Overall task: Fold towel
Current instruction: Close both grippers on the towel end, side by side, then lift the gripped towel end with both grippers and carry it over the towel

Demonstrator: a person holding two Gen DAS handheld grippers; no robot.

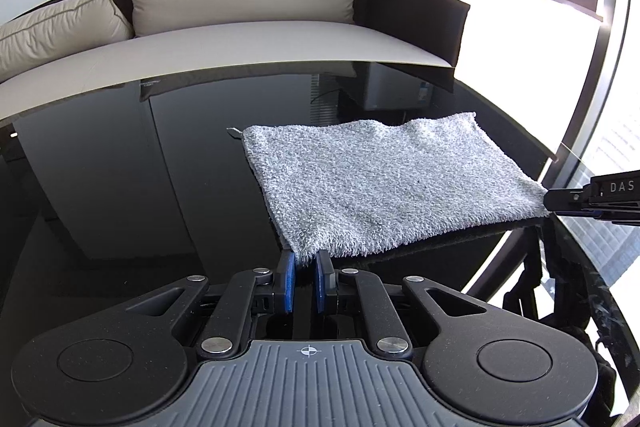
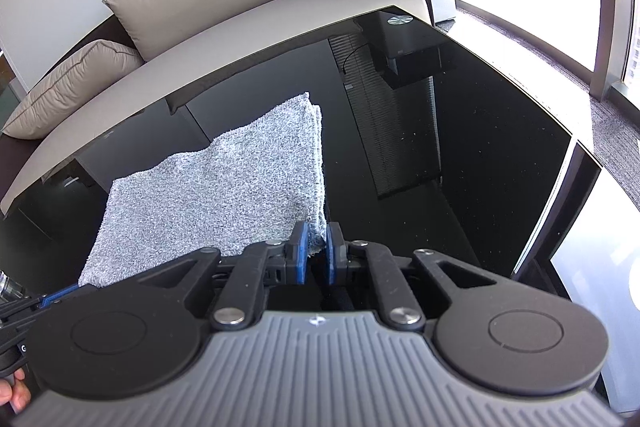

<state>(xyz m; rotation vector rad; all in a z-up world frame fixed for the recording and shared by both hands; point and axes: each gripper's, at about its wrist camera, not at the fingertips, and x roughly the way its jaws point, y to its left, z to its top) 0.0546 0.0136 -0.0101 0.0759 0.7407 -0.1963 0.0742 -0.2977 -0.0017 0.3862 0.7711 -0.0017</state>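
The left claw [image 1: 306, 261] is pinching the near left corner of the grey towel [image 1: 384, 183], its blue pads [image 1: 287, 277] narrow on the terry. The towel is lying folded on the glossy black bench [image 1: 120, 167], before a beige sofa [image 1: 248, 39]. The right claw [image 2: 317, 247] is sitting at the near right corner [image 2: 318, 227], jaws slightly parted, cloth between them; grip uncertain.

Glossy black table [image 1: 120, 167]; folded grey towel [image 1: 380, 187] on it.
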